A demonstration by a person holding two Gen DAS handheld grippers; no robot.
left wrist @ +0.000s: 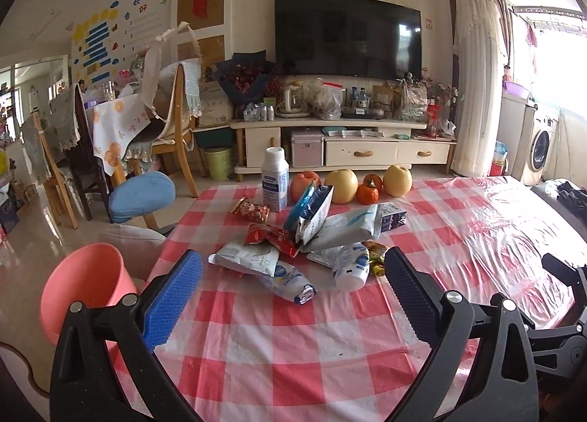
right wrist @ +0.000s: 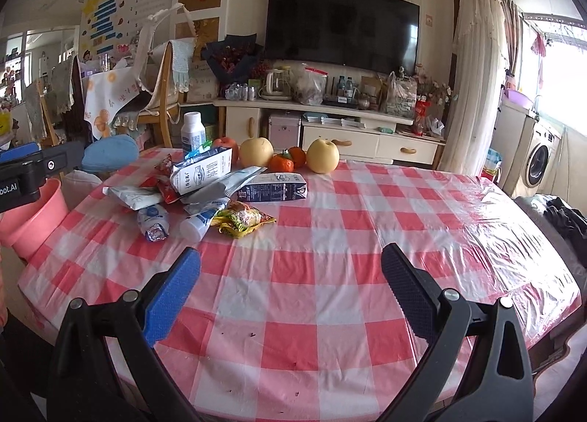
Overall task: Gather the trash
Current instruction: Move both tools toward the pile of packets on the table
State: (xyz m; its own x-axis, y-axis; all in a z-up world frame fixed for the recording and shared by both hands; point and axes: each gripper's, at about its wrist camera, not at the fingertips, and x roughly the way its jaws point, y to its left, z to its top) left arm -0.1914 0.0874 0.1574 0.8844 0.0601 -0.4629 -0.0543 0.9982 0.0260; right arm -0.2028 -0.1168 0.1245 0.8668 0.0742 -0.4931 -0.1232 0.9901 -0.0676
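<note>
While your left gripper (left wrist: pixel 293 271) hangs over the checked tablecloth (left wrist: pixel 293 348) with its fingers spread wide and holding nothing, the heap of trash (left wrist: pixel 312 238) lies at the centre of its frame, just beyond the fingertips. Your right gripper (right wrist: pixel 291 268) is also spread and empty; in its view the trash sits at centre left. At the lower left of the left view stands a pink bin (left wrist: pixel 82 286), beside the table edge. Behind the heap you see a row of fruit (left wrist: pixel 343 185).

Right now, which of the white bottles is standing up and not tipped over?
The capped white bottle at the back, beside the fruit. The other two bottles lie on their sides in the wrapper pile.
</note>
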